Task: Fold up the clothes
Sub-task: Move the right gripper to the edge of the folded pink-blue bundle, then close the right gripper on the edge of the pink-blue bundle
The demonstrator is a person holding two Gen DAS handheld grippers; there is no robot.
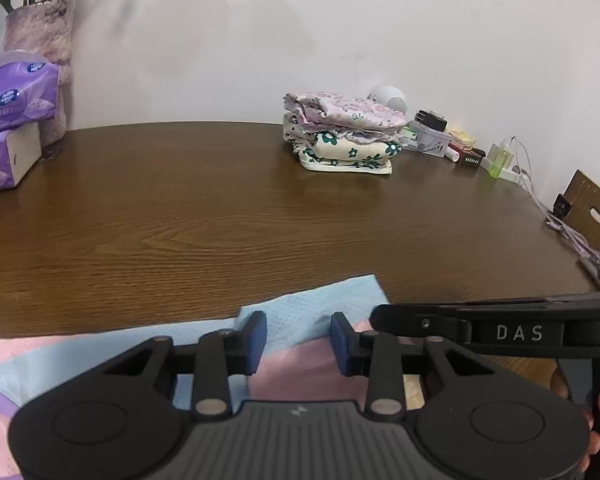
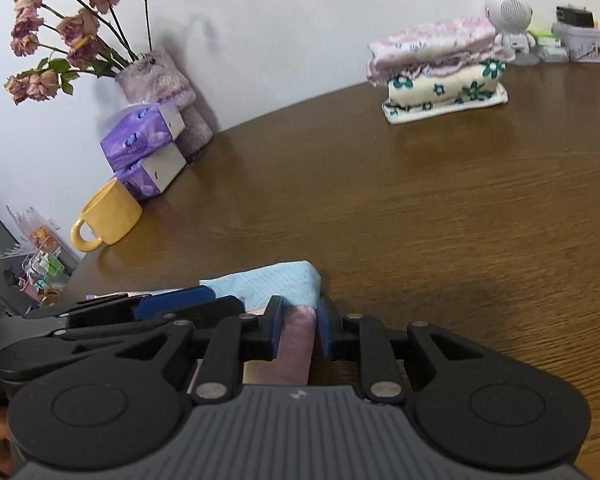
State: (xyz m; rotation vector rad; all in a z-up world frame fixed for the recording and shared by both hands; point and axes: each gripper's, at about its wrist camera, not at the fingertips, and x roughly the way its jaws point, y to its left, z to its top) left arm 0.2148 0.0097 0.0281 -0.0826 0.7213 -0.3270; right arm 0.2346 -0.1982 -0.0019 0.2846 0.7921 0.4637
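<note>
A dark wood-grain tabletop (image 1: 220,208) fills both views and runs back to a white wall. Near the front edge lies the garment being folded, a pink-and-light-blue cloth (image 1: 324,312) with a dotted weave, its blue corner folded over the pink. Toward the back sits a stack of folded floral clothes (image 1: 342,134) — lilac print on top, cream with green flowers beneath. At the far left stand two purple tissue packs (image 2: 146,148), one atop the other, beside a fuzzy lilac vase (image 2: 160,80) of dried roses, with a yellow mug (image 2: 108,218) just in front. The left hand-held gripper (image 1: 299,340) hovers over the cloth, its blue pads set narrowly apart with fabric showing between them; whether they press it I cannot tell. The right hand-held gripper (image 2: 299,326) is closed narrowly on a thick fold of the pink layer at the cloth's right edge — the blue corner juts beyond its tips.
</note>
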